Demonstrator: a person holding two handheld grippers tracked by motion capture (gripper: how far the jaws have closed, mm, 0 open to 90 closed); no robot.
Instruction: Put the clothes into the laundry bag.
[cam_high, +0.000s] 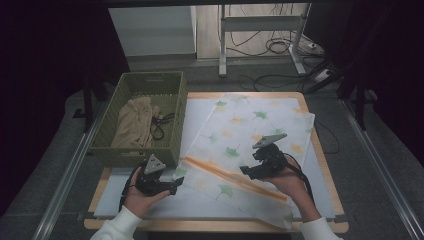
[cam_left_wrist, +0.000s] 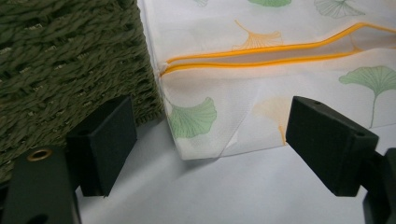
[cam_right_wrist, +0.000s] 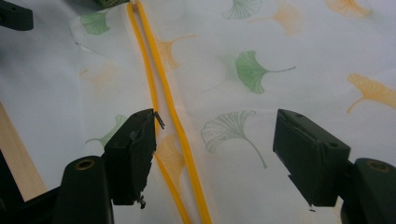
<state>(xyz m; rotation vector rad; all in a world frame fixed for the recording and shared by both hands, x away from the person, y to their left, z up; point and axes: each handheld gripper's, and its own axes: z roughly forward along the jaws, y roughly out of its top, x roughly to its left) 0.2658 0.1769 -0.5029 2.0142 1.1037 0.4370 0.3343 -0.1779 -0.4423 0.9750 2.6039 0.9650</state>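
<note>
I use the green basket (cam_high: 145, 120) as my landmark. The white bag (cam_high: 250, 135) with the leaf print lies flat on the table (cam_high: 320, 150), just to the right of the basket, and its near left corner touches the basket's front corner. The orange zipper (cam_high: 235, 179) starts at that corner and runs away from the basket toward the person's right hand; it is open, with the two orange edges apart.

My left gripper (cam_high: 172, 189) is just in front of the basket's near right corner. Its jaws are apart, and the corner of the bag lies between them, but they do not press it. My right gripper (cam_high: 247, 172) is farther from the basket, over the zipper. Its jaws stand wide apart and hold nothing; one jaw is close beside the orange edge. A beige cloth (cam_high: 132, 127) lies inside the basket.
</note>
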